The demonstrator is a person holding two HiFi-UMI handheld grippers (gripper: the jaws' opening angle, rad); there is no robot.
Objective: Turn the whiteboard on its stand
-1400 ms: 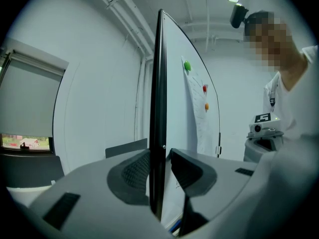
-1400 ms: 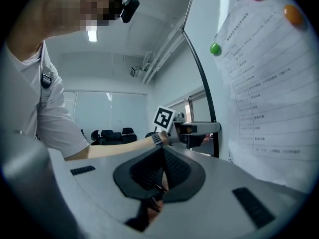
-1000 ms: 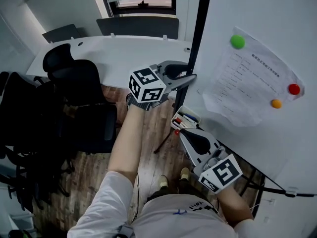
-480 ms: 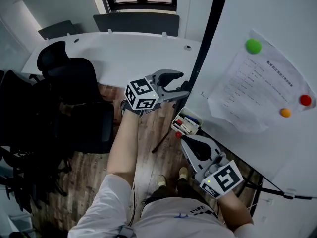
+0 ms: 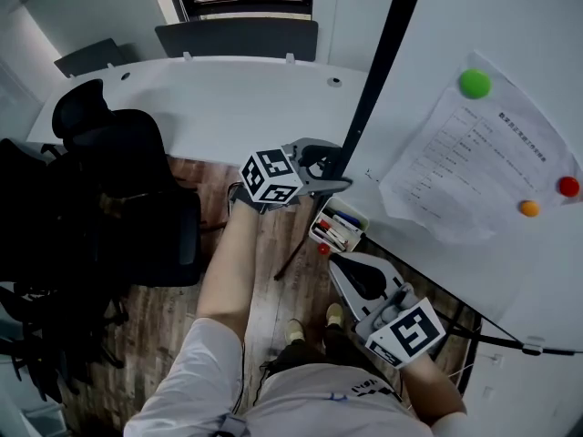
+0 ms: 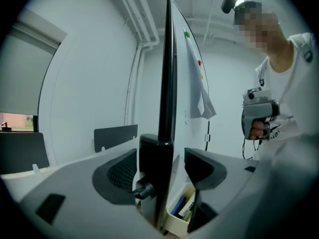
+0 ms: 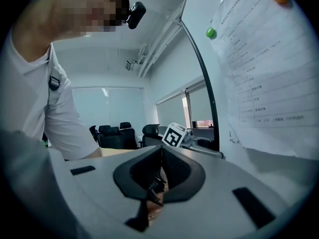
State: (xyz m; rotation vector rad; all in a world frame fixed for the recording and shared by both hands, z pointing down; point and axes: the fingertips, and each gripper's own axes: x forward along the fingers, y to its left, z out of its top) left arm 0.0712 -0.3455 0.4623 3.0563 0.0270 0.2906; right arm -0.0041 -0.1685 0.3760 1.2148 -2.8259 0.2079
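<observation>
The whiteboard (image 5: 455,44) stands at the right, with a black frame post (image 5: 378,71) on its left edge. A printed sheet (image 5: 474,162) hangs on it under green (image 5: 474,83), red (image 5: 568,187) and orange (image 5: 529,208) magnets. My left gripper (image 5: 330,169) straddles the post (image 6: 155,173) low down. Its jaws are opening, and a gap shows beside the right pad (image 6: 202,166). My right gripper (image 5: 342,262) is shut and empty below the marker tray (image 5: 335,228), apart from the board. In the right gripper view its pads (image 7: 169,171) meet.
A curved white desk (image 5: 228,98) runs behind the board. Black office chairs (image 5: 127,189) crowd the left. Beneath me is wooden floor (image 5: 273,289), crossed by a stand leg (image 5: 296,258). The person's legs and shoes (image 5: 301,335) are close to the stand.
The left gripper's jaws have spread apart around the black frame post, which they held tighter before. The right gripper has stayed low by the tray.
</observation>
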